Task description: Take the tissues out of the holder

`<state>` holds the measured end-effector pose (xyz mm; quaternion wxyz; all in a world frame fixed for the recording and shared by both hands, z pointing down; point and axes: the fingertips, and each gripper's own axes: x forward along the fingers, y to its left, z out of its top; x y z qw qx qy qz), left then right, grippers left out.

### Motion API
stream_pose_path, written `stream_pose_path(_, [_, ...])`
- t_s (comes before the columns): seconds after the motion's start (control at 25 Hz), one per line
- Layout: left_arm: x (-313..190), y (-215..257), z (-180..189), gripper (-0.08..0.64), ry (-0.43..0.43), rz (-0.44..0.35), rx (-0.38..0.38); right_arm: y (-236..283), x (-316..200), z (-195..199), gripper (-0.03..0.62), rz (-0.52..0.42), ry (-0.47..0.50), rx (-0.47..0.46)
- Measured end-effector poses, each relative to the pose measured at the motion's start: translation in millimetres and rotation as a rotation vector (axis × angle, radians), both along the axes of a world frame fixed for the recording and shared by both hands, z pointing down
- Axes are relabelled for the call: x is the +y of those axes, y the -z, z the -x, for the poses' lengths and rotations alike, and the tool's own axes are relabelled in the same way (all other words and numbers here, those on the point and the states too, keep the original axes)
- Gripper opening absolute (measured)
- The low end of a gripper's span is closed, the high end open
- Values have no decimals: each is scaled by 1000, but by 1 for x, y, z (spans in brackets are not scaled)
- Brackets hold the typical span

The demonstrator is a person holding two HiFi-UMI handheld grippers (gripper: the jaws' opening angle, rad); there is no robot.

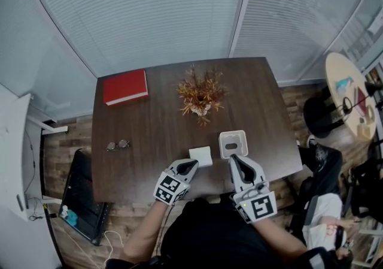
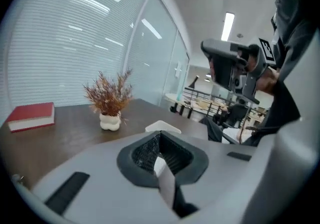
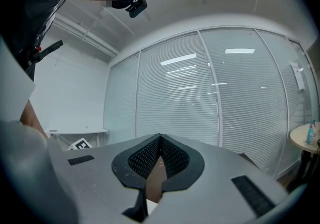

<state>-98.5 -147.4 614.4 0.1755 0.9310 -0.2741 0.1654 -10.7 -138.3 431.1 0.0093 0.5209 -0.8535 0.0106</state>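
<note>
Extraction step in hand. The left gripper (image 1: 191, 165) appears clamped on the tissue (image 1: 201, 155), at 9 o'clock of the holder (image 1: 233, 133). The right gripper (image 1: 235, 158) has its jaws together, empty (at the holder's 6 o'clock). Next, probably: draw the tissue clear.

Holder (image 1: 233, 144): pale, square, with rounded corners and a dark oval slot in its top face. It stands upright on the near right part of the table (image 1: 149, 124).

Tissues (image 1: 201, 156): a flat white rectangular piece lying on the table outside the holder, just beside its left side. Contents of the slot cannot be made out.
</note>
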Motion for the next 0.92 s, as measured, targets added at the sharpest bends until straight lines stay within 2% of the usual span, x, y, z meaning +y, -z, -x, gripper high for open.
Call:
stream_pose_path(0.08, [-7, 24, 8, -2, 135, -69, 40, 0, -3, 4, 9, -2, 2, 1])
stream_pose_path(0.16, [-10, 47, 15, -2, 231, -125, 73, -1, -6, 9, 9, 5, 8, -7])
stream_pose_path(0.32, [-8, 84, 23, -2, 319, -202, 103, -4, -8, 17, 9, 13, 10, -13])
stream_pose_path(0.4, [-9, 100, 28, -2, 366, -212, 130, -3, -9, 21, 9, 11, 16, -20])
stream_pose_path(0.48, [-10, 116, 33, -2, 416, -197, 194, -3, -11, 25, 9, 9, 25, -21])
stream_pose_path(0.6, [-10, 137, 37, -2, 462, -211, 235, -5, -12, 29, 9, 19, 33, -20])
stream_pose_path(0.76, [-9, 154, 39, -2, 479, -278, 199, -6, -12, 31, 9, 23, 35, -20])
stream_pose_path(0.92, [-11, 159, 41, -2, 504, -297, 186, -6, -15, 30, 9, 16, 32, -12])
